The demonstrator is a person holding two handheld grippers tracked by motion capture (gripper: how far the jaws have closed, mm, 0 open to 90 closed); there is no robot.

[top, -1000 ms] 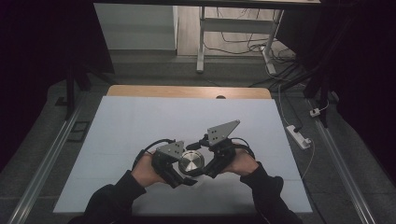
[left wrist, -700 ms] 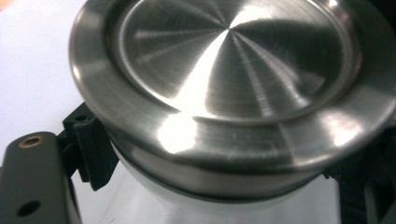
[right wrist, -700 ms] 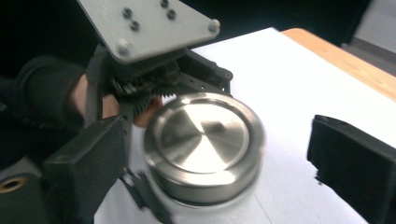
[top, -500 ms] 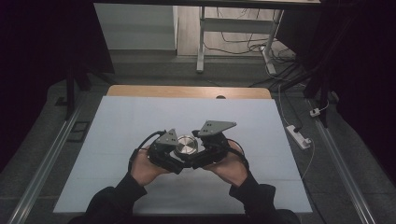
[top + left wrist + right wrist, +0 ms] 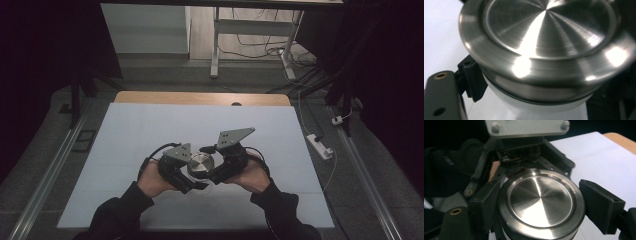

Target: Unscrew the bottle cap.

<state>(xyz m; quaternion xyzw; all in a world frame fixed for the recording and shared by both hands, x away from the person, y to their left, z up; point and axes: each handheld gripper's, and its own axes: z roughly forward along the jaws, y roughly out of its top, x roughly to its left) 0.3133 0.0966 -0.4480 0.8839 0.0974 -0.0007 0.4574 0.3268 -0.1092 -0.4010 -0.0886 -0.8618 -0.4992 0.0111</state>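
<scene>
Basically both clamped on the steel-lidded jar: left gripper squeezing the white body, right gripper just closing its pads around the lid rim.

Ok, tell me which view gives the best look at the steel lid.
The right gripper view: the steel lid shows nearly whole, between the right gripper jaws, which have just closed on it. The left gripper view has the lid close, cropped and glaring; the high view shows a small disc between both grippers.
</scene>
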